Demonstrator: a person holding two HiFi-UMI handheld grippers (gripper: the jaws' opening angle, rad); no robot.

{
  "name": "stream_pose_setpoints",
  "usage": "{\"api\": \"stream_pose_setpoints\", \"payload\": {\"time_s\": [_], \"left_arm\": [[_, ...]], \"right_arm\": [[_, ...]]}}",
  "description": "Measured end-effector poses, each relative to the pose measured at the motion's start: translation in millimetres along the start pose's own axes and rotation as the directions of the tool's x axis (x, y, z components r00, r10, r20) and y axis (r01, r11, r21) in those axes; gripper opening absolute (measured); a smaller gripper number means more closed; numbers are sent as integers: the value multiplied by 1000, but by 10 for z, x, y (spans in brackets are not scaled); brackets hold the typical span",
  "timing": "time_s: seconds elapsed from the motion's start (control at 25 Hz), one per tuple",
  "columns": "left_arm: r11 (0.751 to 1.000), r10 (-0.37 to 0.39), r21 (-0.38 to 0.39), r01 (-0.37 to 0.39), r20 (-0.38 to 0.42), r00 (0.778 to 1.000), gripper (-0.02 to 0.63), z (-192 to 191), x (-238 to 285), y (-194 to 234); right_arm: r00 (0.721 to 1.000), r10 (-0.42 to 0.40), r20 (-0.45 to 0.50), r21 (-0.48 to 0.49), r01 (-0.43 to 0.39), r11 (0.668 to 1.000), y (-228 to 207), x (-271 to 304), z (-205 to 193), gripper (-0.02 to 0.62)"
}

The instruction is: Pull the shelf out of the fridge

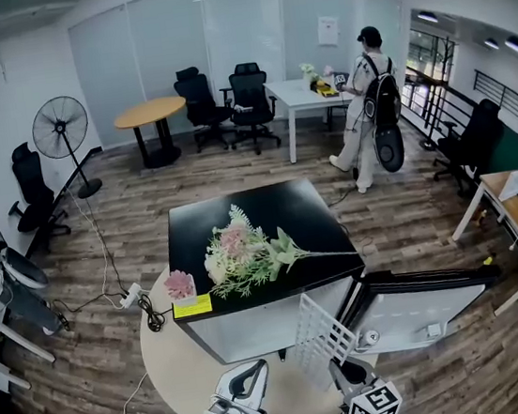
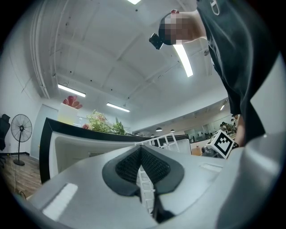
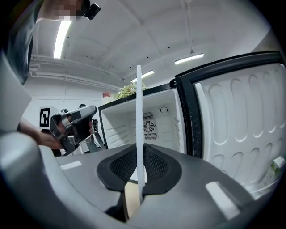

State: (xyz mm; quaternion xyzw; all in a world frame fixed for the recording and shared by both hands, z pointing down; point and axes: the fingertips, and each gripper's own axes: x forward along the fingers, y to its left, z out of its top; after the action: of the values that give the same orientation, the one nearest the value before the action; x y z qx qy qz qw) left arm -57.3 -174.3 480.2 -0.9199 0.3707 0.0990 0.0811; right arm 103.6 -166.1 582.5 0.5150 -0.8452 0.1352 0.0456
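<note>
1. Wood-plank office floor [image 1: 97, 270] all round. The black fridge [image 1: 196, 229] sits on a round table [image 1: 170, 355] with flowers [image 1: 246, 255] on its top, and its door [image 1: 424, 307] is swung wide to my right.
2. The shelf [image 1: 321, 335] looks clear of the cavity. It hangs in front of the open fridge, between the fridge front and the door.
3. My right gripper [image 3: 139, 156] is clenched on the shelf's near edge. In the right gripper view the shelf is a thin white blade, edge-on.
4. My left gripper [image 1: 253, 374] has its tips pressed together and seems to be carrying nothing. It hovers just left of the shelf, whose grid shows beyond its pads.
5. The key relation: the shelf stands on edge, not flat. Its long axis runs up and away from my right jaws towards the fridge, and its broad face is turned towards the left gripper.
6. My read is that the right hand carries it alone. Any pull should come back towards me, away from the door.
</note>
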Motion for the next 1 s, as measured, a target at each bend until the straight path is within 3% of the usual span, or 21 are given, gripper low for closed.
{"api": "stream_pose_setpoints", "payload": {"time_s": [0.36,0.6,0.76,0.88,1.0], "left_arm": [[1000,-22,-11,22,5,1000,0,32,88,-55],[998,-20,-66,14,-95,995,0,-106,62,-76],[999,-19,-26,19,-32,999,0,-38,74,-54],[998,-16,-56,11,-77,997,0,-87,59,-70],[999,-13,-43,10,-62,998,0,-83,48,-61]], "right_arm": [[999,-32,-2,-5,32,999,-84,-76,-28,35],[999,-45,13,-10,45,999,-101,-87,8,35],[999,-50,23,-24,50,998,-92,-100,59,35],[998,-55,42,-42,57,997,-82,-123,123,35],[996,-63,66,-59,67,996,-71,-152,185,35]]}}
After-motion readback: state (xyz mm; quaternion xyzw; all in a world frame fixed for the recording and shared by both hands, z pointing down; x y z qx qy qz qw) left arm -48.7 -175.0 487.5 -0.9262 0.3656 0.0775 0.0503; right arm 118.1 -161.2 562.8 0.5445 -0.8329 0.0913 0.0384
